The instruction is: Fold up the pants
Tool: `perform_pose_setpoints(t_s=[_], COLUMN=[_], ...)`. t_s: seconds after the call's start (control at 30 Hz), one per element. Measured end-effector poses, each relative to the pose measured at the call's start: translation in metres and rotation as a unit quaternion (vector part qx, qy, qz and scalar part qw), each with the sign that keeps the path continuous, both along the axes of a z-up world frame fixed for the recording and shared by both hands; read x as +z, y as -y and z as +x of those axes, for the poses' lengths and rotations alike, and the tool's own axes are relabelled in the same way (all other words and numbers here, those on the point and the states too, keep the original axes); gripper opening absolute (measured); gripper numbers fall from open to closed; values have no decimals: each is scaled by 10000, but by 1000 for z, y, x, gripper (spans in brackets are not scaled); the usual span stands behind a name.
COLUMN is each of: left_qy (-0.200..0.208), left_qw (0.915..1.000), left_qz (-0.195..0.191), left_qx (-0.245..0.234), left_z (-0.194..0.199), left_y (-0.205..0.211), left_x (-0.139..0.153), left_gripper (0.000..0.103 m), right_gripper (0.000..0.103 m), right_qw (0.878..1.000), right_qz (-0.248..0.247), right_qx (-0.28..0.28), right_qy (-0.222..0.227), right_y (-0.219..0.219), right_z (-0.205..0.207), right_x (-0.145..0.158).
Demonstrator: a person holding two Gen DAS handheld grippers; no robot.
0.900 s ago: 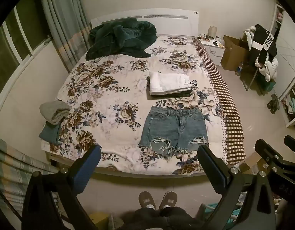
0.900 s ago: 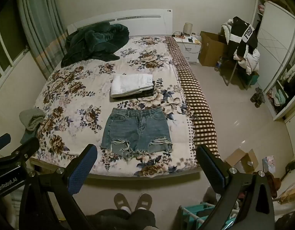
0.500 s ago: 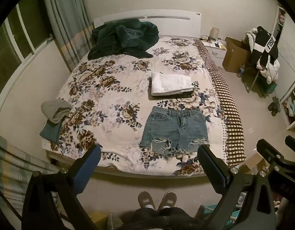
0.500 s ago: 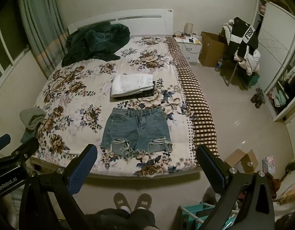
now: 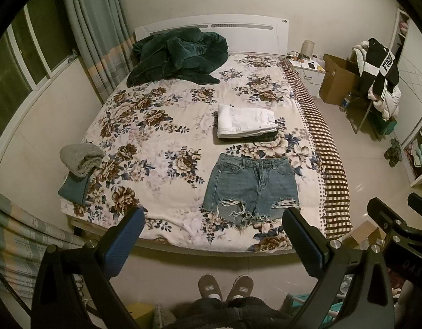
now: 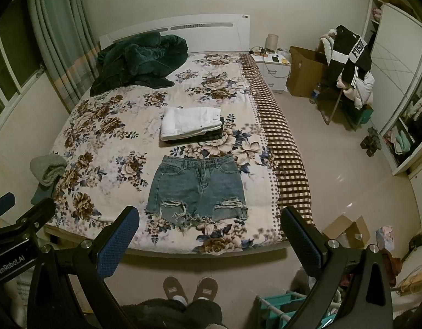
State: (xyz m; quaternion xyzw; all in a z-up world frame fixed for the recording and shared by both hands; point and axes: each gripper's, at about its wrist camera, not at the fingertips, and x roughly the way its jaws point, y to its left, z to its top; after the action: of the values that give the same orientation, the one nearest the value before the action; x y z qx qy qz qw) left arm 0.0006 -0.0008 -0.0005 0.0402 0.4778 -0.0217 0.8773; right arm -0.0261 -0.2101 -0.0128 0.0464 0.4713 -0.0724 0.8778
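Blue denim shorts with frayed hems (image 5: 250,187) lie flat on the floral bedspread (image 5: 156,137) near the bed's foot, waistband toward the headboard; they also show in the right wrist view (image 6: 197,189). My left gripper (image 5: 213,235) is open and empty, held back from the bed above the floor. My right gripper (image 6: 209,235) is open and empty, also short of the bed's edge. The right gripper's body shows at the right of the left wrist view (image 5: 394,227).
A folded white garment stack (image 5: 245,120) lies beyond the shorts. A dark green blanket (image 5: 178,54) is heaped by the headboard. A grey and teal clothes pile (image 5: 78,167) sits at the bed's left corner. Cardboard boxes (image 6: 345,230) and a teal rack (image 6: 282,307) stand on the floor.
Both views have shifted slightly, the bed sitting a little higher and more to the right in the left wrist view. Nothing on the bed has moved; both grippers stay open.
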Motion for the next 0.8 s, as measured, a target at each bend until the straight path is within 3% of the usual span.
perform_pose_setpoints(t_s=[0.8], left_qy=[3], left_qw=[10000], left_qz=[5], left_qx=[11], left_z=[0], left_y=[0], left_x=[0], left_gripper=[103], right_gripper=[103], right_qw=[10000], right_qz=[16], right_qx=[18], right_qy=[-11], right_y=[0], right_z=[2], right_x=[1])
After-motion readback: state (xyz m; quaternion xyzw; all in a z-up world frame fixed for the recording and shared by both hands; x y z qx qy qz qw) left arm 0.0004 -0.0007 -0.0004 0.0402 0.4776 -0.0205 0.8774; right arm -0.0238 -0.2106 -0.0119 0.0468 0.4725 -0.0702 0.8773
